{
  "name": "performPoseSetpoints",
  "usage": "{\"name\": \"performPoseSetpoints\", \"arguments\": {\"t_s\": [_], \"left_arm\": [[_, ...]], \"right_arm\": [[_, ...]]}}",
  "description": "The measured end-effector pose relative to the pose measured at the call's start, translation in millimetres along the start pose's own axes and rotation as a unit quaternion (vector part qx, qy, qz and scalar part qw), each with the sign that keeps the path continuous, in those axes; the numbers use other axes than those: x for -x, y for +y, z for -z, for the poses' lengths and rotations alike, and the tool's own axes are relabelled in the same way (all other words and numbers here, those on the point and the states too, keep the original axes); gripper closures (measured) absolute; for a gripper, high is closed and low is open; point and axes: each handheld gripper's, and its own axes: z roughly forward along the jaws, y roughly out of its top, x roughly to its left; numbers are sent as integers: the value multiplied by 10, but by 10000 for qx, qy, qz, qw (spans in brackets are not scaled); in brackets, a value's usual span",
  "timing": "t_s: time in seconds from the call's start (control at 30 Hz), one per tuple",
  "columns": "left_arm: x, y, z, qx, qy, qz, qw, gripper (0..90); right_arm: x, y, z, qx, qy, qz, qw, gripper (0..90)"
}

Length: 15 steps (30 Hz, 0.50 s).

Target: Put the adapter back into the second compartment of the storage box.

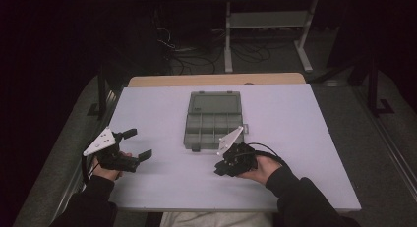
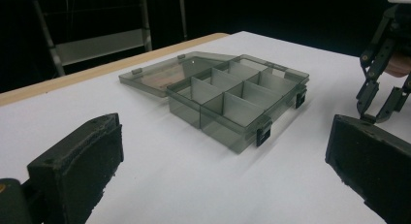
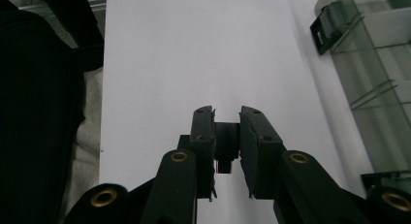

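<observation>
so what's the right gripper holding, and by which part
The right gripper clamps a small black block by its two sides; the left gripper is open, holding nothing.

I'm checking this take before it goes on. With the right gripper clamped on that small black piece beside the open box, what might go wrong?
1. The small black piece sits low between the right gripper's fingers, so it may slip out.
2. The compartment box has narrow cells; the piece may catch on a divider.
3. The open lid lies flat behind; a nudge might shift the box on the white table.
</observation>
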Motion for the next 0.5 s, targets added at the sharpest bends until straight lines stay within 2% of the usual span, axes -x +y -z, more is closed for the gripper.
{"name": "performPoseSetpoints", "arguments": {"t_s": [0.5], "left_arm": [[-1, 0, 1, 0, -2, -2, 10000, 0]], "right_arm": [[78, 152, 137, 48, -66, 46, 10000, 756]]}}
